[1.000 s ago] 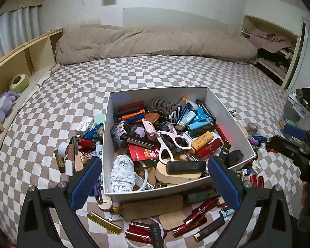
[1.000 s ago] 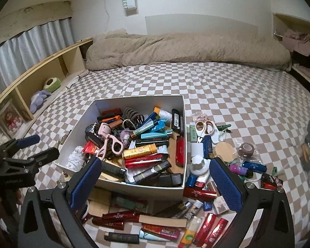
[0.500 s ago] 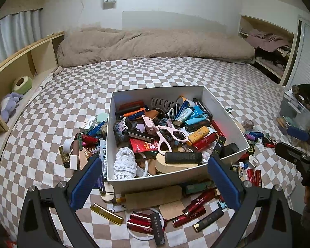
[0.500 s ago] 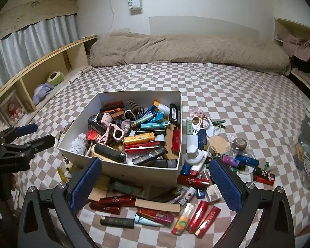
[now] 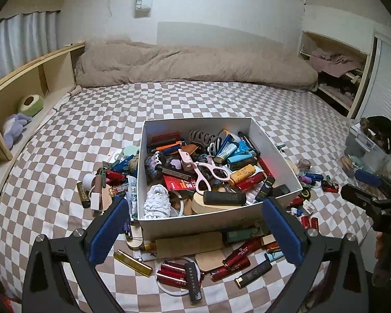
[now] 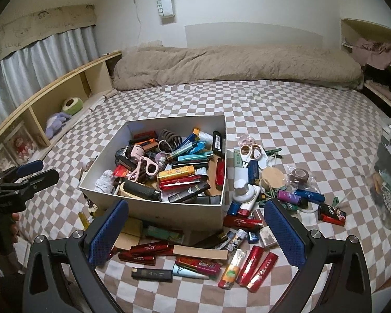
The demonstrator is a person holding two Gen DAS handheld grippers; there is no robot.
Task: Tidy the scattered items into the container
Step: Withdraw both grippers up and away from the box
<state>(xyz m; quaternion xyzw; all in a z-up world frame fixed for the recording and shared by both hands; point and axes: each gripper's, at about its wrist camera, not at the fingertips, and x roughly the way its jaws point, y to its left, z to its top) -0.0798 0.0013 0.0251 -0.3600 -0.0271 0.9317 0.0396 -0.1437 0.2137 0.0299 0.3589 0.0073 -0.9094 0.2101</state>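
Two grippers (image 5: 194,228) (image 6: 195,228) spread wide; box (image 5: 195,219) long axis runs away.

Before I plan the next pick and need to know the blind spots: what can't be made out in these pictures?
- Items under the white box: its front wall covers their far ends in both views.
- Lower layers inside the box: buried under the pink eyelash curler and other top items.
- Labels on the red tubes: too small to read.
- Clear bin, right wrist view: cut off by the right edge.
- Left gripper and right gripper: both open, empty.
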